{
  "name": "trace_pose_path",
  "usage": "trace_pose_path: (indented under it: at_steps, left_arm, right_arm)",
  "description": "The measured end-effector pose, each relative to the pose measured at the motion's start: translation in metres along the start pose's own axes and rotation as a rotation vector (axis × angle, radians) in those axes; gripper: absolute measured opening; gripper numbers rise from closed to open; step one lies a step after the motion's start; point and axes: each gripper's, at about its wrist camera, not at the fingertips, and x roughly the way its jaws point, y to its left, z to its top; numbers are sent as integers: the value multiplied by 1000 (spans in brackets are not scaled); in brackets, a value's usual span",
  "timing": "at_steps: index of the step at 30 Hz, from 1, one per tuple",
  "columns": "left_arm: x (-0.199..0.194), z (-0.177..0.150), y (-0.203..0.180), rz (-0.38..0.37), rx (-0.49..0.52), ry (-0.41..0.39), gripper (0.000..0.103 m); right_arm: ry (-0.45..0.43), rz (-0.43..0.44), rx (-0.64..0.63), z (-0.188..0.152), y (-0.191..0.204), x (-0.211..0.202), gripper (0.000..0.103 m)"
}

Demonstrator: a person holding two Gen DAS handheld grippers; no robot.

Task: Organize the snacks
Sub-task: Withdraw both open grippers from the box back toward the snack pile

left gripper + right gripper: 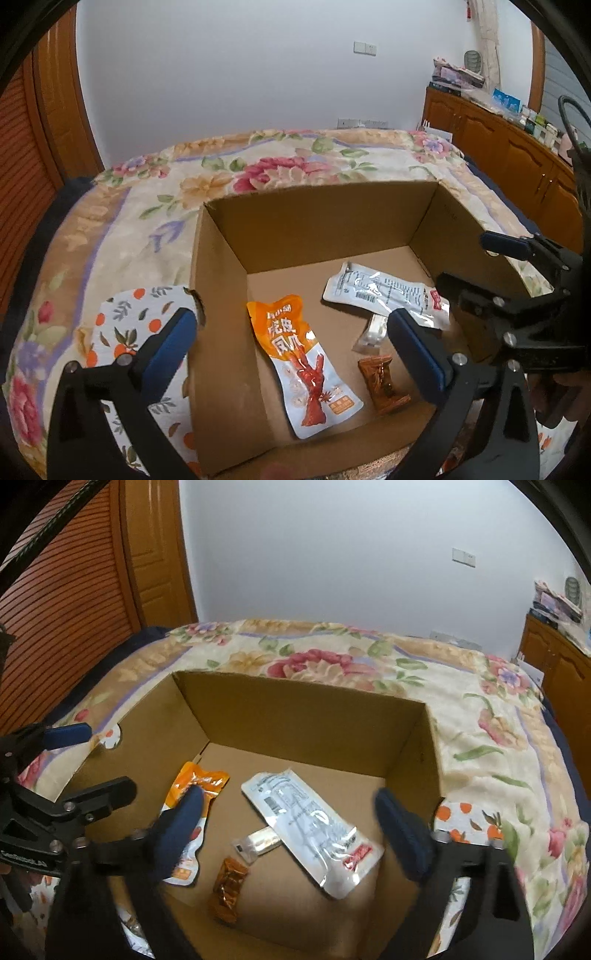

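both tools, left tool (291,341) and right tool (290,827), spread and empty above cardboard box (295,701) on bed; chicken-feet pouch (304,365) and white pouch (314,827) lie inside; risk: a descending finger catching the box wall could tip it

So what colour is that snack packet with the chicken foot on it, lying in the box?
Orange on top, fading to white below, with a red chicken foot: the snack packet shows best in the left wrist view.
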Motion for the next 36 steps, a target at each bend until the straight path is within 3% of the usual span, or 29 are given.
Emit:
trace_pose_path:
  at_steps: [18, 31, 36]
  left_arm:
    - [-109, -16, -27, 15, 26, -46, 103]
    - [-191, -73, -48, -13, 49, -25, 103]
    - [-201, -106, -49, -62, 32, 40, 103]
  right_arm:
    - [-24, -15, 63, -32, 4, -98, 103]
    - [-14, -16, 80, -78, 22, -182, 103]
    - [-6, -18, 88, -98, 31, -202, 103]
